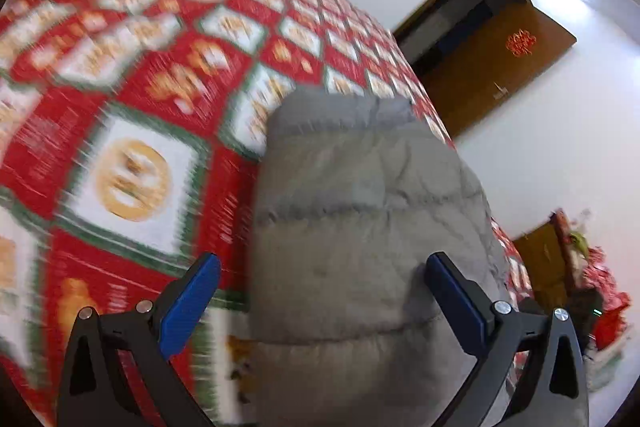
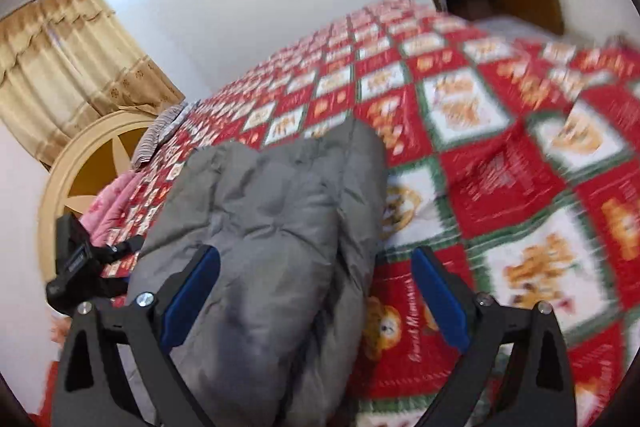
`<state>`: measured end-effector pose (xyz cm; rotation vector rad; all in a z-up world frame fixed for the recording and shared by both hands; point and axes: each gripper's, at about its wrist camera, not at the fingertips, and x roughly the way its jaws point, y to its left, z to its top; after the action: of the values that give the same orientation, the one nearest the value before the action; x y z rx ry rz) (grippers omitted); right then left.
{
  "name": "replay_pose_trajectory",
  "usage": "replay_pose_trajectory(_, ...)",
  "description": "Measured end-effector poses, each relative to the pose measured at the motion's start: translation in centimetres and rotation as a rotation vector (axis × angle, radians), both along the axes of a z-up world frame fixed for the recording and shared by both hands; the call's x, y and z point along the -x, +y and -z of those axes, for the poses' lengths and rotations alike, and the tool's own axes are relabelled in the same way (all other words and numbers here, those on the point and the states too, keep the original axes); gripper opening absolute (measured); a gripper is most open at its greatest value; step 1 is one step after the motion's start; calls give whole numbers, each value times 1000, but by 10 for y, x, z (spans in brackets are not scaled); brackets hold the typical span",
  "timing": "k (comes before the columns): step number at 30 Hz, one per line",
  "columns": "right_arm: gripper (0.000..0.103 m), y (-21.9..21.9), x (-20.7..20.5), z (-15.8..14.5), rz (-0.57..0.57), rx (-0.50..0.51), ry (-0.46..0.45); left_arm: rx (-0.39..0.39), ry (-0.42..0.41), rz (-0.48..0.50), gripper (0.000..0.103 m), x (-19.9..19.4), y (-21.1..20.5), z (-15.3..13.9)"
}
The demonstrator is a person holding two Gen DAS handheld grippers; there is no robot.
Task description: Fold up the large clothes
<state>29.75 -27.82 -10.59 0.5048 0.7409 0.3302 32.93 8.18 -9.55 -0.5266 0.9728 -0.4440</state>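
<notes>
A grey quilted puffer garment point(image 1: 360, 227) lies folded in a long bundle on a bed with a red, white and green patterned bedspread point(image 1: 132, 99). My left gripper point(image 1: 324, 267) is open, its blue fingers wide apart above the garment's near end. In the right wrist view the same grey garment point(image 2: 272, 227) lies on the bedspread point(image 2: 520, 167). My right gripper point(image 2: 316, 263) is open over the garment's near end and holds nothing. Both views are motion blurred.
A brown open door point(image 1: 500, 63) stands in the white wall beyond the bed. A round cream headboard point(image 2: 80, 171), beige curtains point(image 2: 68, 67) and pink bedding point(image 2: 116, 199) show at the left. The other gripper's black body point(image 2: 76, 267) is at the left.
</notes>
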Motion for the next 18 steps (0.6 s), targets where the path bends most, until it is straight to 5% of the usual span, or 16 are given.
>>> replay_pose_trajectory(5,100,13,-14,33,-82,-68,64,122,37,83,102,0,-10,23)
replay_pose_trajectory(9,100,34,-14,33,-177,-53,28,111,-7,154,102,3,-14,22)
replay_pose_trajectory(13,97,68,-17,29,-231,72,10,66,-71,207,102,6,-28,22)
replay_pose_trajectory(15,78,75,-17,27,-222,86,21,43,-81,202,100,7,-31,20)
replay_pose_trajectory(18,52,87,-6,18,-208,151,23,41,-93,189,79,15,-31,15)
